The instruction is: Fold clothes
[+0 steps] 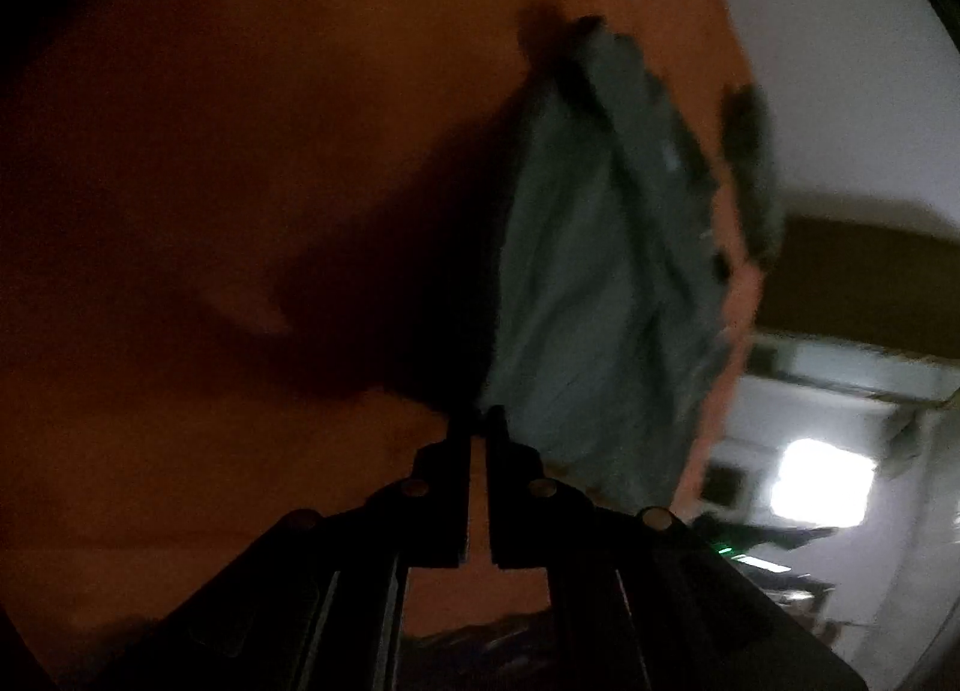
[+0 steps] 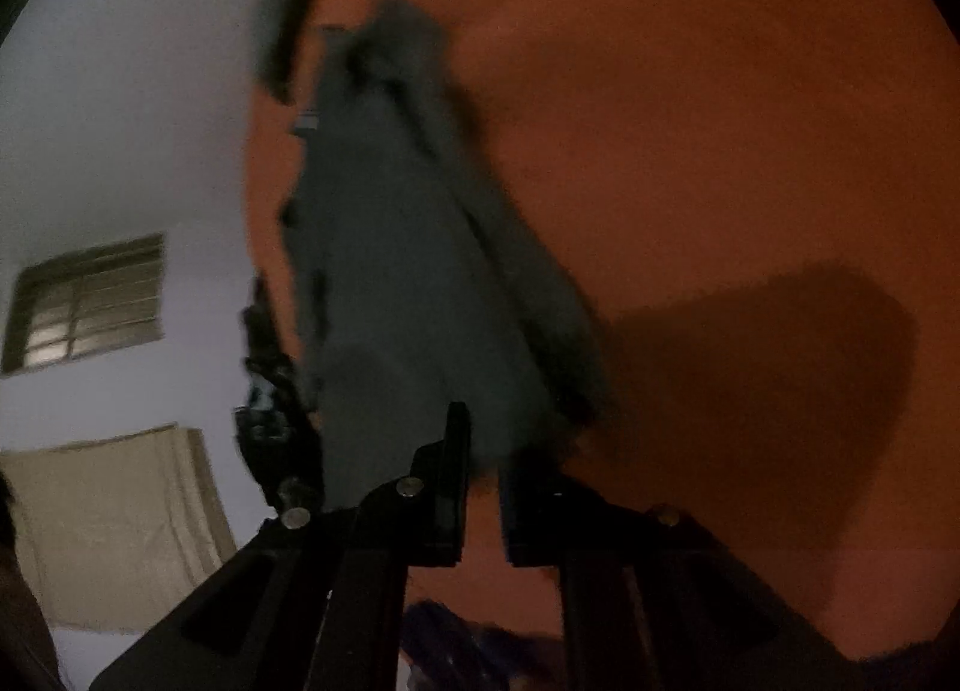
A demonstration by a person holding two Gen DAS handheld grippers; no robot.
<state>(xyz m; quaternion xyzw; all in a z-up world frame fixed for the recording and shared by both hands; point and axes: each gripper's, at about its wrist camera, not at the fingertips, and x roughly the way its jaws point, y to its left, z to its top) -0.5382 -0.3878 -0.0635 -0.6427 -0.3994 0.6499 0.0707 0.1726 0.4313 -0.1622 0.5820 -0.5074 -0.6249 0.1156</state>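
Your orange surface (image 1: 240, 151) fills most of both views, dim and blurred. On it lies the grey garment (image 1: 588, 271), bunched lengthwise and running away from both claws toward the far edge.

Only your left view shows the garment's pale, creased face, a lit window (image 1: 822, 487) low at the right and a small green light (image 1: 726, 552) near it. Only your right view shows a barred window (image 2: 90, 301) on the white wall (image 2: 120, 121), a beige cloth (image 2: 114, 523) hanging below it, and a broad shadow (image 2: 780, 379) on the orange.

Your left gripper (image 1: 479, 421) has its fingers drawn together, tips right at the garment's near corner; through the blur you cannot tell whether cloth is pinched. Your right gripper (image 2: 483, 439) stands slightly parted, the garment's near end just ahead of its tips; a grip cannot be told.
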